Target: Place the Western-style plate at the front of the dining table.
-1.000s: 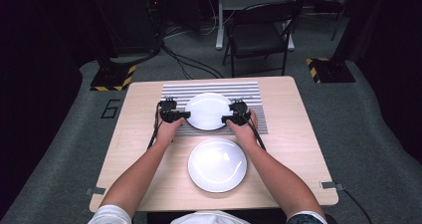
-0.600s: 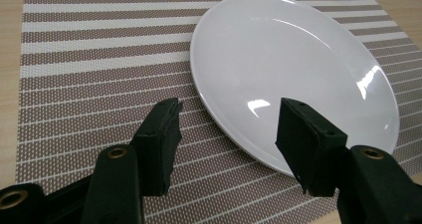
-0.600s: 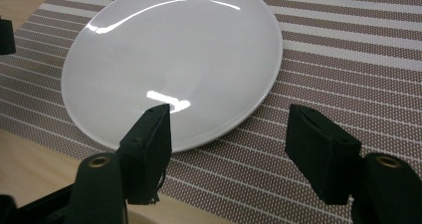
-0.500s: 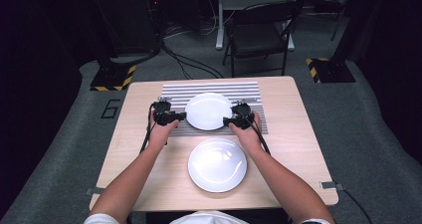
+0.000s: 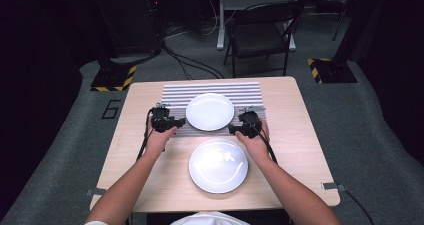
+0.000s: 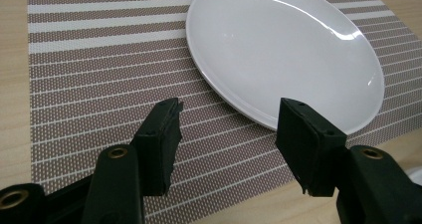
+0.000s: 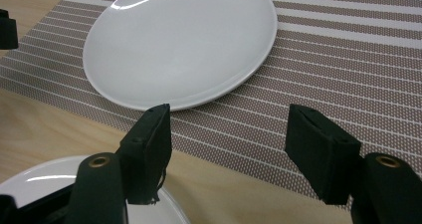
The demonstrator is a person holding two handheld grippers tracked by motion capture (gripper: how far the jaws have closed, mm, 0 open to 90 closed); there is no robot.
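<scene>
A white plate lies on a brown and white striped placemat at the far middle of the table. A second white plate lies on the bare wood nearer the person. My left gripper sits just left of the far plate, open, with nothing between its jaws. In the left gripper view the plate lies just beyond the open left gripper. My right gripper is open at the plate's right front edge. In the right gripper view the far plate lies ahead of the right gripper, the near plate's rim at bottom left.
The wooden table has bare room on both sides of the placemat. A folding chair stands beyond the far edge. Cables run over the grey floor, and yellow-black striped stand bases sit at both far corners.
Both grippers have drawn back from the far plate toward the person and slightly outward. The plate stays put on the placemat.
</scene>
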